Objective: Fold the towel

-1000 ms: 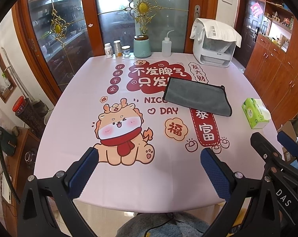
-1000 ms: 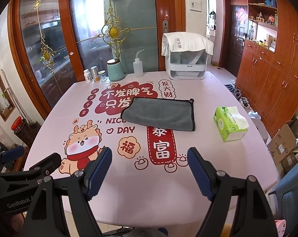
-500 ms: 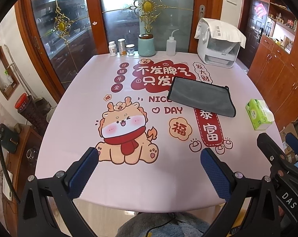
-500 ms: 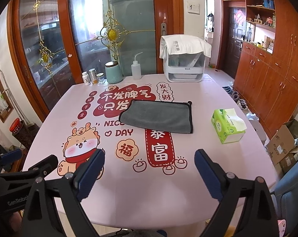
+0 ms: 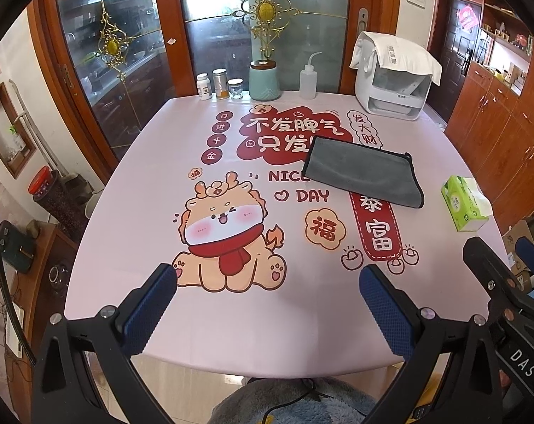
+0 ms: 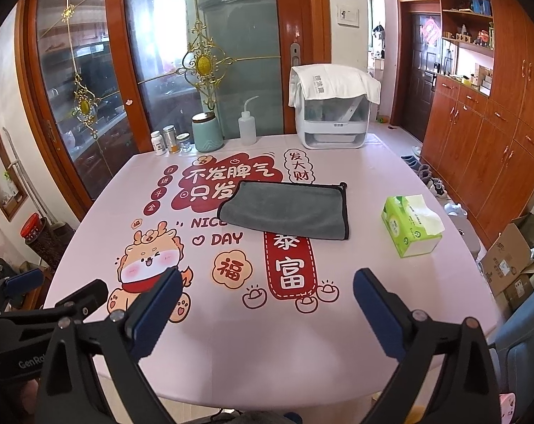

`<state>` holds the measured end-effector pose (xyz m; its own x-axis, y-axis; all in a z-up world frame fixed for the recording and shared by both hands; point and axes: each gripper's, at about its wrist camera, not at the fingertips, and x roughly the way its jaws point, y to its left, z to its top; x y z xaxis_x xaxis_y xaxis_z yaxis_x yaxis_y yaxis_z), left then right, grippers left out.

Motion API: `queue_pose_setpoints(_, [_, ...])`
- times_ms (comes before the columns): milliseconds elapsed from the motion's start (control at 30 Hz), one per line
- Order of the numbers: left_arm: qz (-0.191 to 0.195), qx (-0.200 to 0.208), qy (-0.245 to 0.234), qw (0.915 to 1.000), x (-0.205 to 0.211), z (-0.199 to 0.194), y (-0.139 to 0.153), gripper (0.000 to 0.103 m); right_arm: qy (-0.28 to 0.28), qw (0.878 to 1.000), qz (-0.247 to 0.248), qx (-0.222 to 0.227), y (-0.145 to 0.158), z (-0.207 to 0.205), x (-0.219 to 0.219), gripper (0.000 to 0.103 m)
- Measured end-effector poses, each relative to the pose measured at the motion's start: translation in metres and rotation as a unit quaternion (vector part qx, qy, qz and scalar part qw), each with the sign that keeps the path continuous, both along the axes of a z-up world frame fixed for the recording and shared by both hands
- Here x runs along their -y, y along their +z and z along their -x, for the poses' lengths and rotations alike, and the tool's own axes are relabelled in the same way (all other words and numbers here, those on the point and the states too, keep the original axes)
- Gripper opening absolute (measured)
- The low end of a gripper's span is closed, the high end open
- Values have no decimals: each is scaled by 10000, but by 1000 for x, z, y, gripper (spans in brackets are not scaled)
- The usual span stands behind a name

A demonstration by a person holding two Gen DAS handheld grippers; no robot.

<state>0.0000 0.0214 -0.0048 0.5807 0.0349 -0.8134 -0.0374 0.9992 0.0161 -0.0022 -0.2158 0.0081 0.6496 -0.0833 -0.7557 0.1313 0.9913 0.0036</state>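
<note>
Nearest the cameras, the left gripper (image 5: pixel 267 279) and the right gripper (image 6: pixel 265 279) hang above the near edge of the bench (image 5: pixel 231 325), side by side, each with its jaws spread wide and nothing between them. Each gripper has two blue-padded fingers (image 5: pixel 150 309), none touching the pink cloth.

Past the jaws, printed on the cloth, sits one cartoon dragon (image 5: pixel 228 233) with a red scarf, and beside it a red banner of characters (image 6: pixel 290 265).

Farther on, well apart from both pairs of jaws, lies the single gray towel (image 6: pixel 288 210), flat on the middle of the bench and already doubled over into a long rectangle. Its long axis runs across the bench, left to right, slightly skewed so the right end sits nearer the grippers. A black trim (image 6: pixel 345 212) edges its right end; the left end is a soft, rounded fold. From the left gripper it lies ahead and to the right (image 5: pixel 364 171); from the right gripper, nearly straight ahead.

Right of the towel, apart from it, stands one green tissue box (image 6: pixel 412 228).

Along the far edge stand three small jars (image 6: pixel 169 139), one teal canister (image 6: pixel 207 132), one squeeze bottle (image 6: pixel 247 125) and one white appliance (image 6: pixel 332 120) draped with a white cloth.
</note>
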Motion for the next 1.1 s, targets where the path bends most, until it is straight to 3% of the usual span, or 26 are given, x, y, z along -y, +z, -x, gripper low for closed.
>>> queue_pose_setpoints(1100, [1,4,-7,10000,0,0,0,103,-38,10000,-12,-16,-1,3,-1,98])
